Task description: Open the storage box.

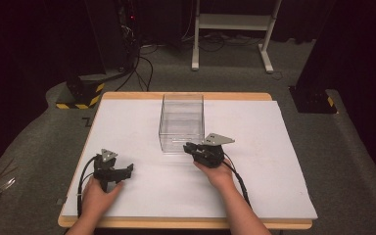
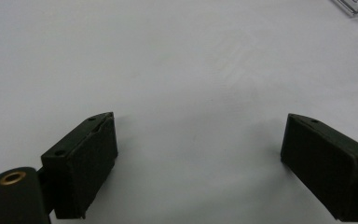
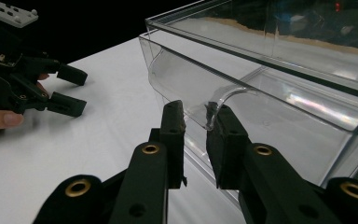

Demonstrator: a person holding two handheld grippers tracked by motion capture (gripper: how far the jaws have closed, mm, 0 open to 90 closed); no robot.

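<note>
Tabletop [image 1: 254, 186]: covered in white, with the box set at its middle, toward the far edge.
Clear box [image 1: 181, 122]: open-topped; its curved front lip [image 3: 214, 100] is pinched.
Right gripper [image 3: 200, 119]: jaws clamped on that lip; a steady, level pull is advised.
Left gripper [image 2: 200, 154]: jaws held wide apart over bare tabletop, well apart from the box.

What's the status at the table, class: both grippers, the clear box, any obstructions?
Left gripper open, empty, over the white sheet. Right gripper closed on the curved handle lip at the near wall of the clear box. Nothing in the way.
</note>
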